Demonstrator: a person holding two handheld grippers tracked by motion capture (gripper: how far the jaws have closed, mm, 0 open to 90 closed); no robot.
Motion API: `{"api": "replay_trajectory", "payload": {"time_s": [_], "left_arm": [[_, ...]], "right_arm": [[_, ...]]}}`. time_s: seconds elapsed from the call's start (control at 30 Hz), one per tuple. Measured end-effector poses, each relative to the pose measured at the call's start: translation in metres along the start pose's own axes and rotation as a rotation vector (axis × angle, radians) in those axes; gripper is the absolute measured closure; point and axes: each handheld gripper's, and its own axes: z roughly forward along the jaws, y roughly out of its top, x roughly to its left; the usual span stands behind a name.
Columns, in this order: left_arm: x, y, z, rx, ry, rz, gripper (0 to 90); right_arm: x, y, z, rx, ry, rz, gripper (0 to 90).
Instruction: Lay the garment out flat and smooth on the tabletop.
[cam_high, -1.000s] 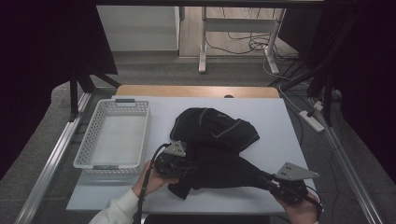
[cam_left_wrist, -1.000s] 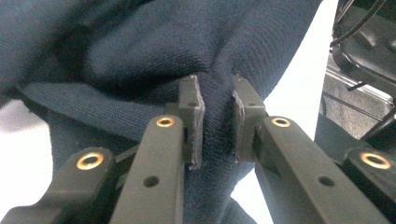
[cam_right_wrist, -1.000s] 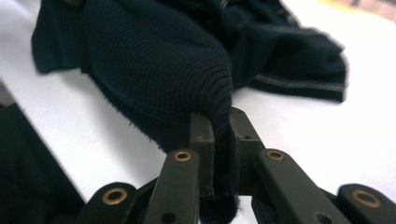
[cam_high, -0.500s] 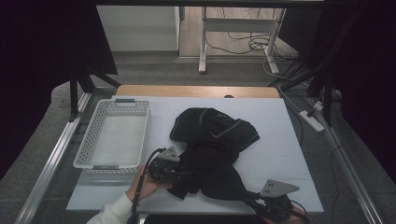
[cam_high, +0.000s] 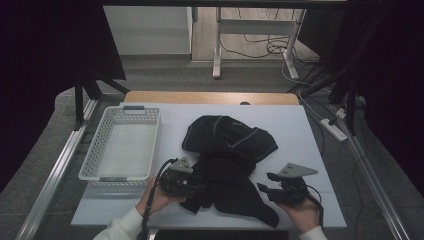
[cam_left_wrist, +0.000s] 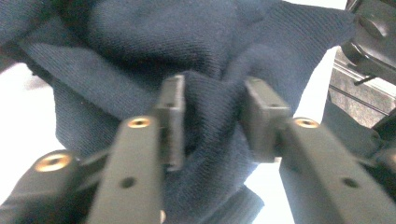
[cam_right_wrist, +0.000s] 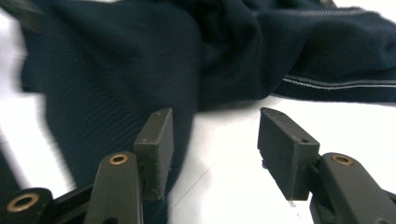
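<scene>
A dark sweater (cam_high: 227, 160) lies crumpled on the white table (cam_high: 300, 125), a little toward six o'clock from the table's middle, with a thin pale stripe along one hem and a loose flap stretching down to the near edge at about five o'clock. The left gripper (cam_high: 192, 186) sits at the sweater's eight o'clock side, held in the person's left hand (cam_high: 157, 195). In the left gripper view a thick fold of the knit stands between its jaws, which are parted partway and have just been opening; the fabric fills the gap, yet I cannot tell whether the pads still press on it. The right gripper (cam_high: 264, 185) is at the sweater's four o'clock side, in the right hand (cam_high: 300, 212), pointing toward nine o'clock at the flap. Its jaws stand about half open and have just been opening; in the right gripper view bare table shows between them, with the cloth lying just ahead and reaching the left jaw's edge. A white basket (cam_high: 95, 157) stands at the table's nine o'clock side, apart from the sweater.
</scene>
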Motion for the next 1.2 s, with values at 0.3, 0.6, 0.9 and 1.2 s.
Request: {"api": "replay_trajectory", "payload": {"time_s": [0.3,0.6,0.9,1.2], "left_arm": [[-0.002,0.006,-0.006,-0.034,0.042,-0.011,38.3],[-0.002,0.009,-0.01,-0.048,0.067,-0.019,34.5],[-0.001,0.009,-0.011,-0.049,0.074,-0.021,34.1],[0.0,0.008,-0.013,-0.056,0.084,-0.027,33.6]], "right_arm": [[-0.016,0.012,0.058,0.059,-0.019,0.046,45.5],[-0.016,0.015,0.079,0.089,-0.043,0.046,62.2],[-0.022,0.017,0.069,0.061,-0.049,0.01,86.8],[-0.031,0.02,0.041,0.006,-0.085,0.002,88.1]]}}
